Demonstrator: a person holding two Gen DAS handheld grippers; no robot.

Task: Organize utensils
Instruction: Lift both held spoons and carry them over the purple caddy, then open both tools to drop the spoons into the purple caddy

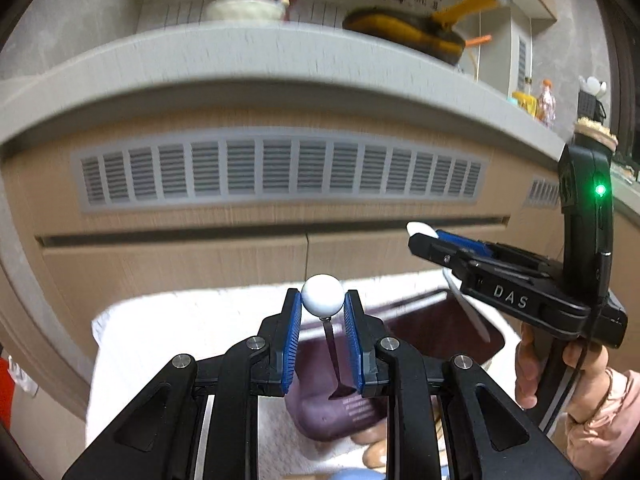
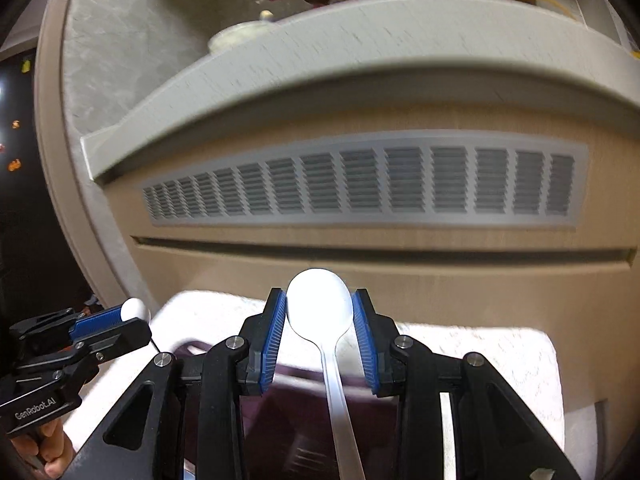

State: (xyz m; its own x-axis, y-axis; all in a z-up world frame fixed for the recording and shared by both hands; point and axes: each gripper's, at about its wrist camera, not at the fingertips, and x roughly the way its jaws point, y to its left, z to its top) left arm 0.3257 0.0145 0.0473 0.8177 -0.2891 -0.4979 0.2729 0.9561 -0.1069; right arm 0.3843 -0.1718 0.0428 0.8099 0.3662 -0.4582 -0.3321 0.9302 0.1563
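Observation:
My left gripper [image 1: 322, 300] is shut on the white ball head [image 1: 322, 295] of a thin dark metal utensil [image 1: 334, 354] that hangs down between the blue pads [image 1: 294, 336]. My right gripper [image 2: 320, 304] is shut on the bowl of a white plastic spoon [image 2: 320, 302]; its handle [image 2: 340, 400] runs down toward me. Both are held above a dark purple tray [image 1: 432, 336], which also shows in the right wrist view [image 2: 280, 412]. The right gripper [image 1: 424, 236] shows at the right of the left wrist view, the left gripper [image 2: 128, 316] at the lower left of the right wrist view.
The tray rests on a white towel [image 1: 160, 340]. Behind stands a wooden cabinet with a grey vent grille [image 1: 280, 168] under a grey counter edge [image 1: 240, 60]. On the counter are a white bowl [image 1: 244, 8] and a yellow-handled pan [image 1: 416, 32].

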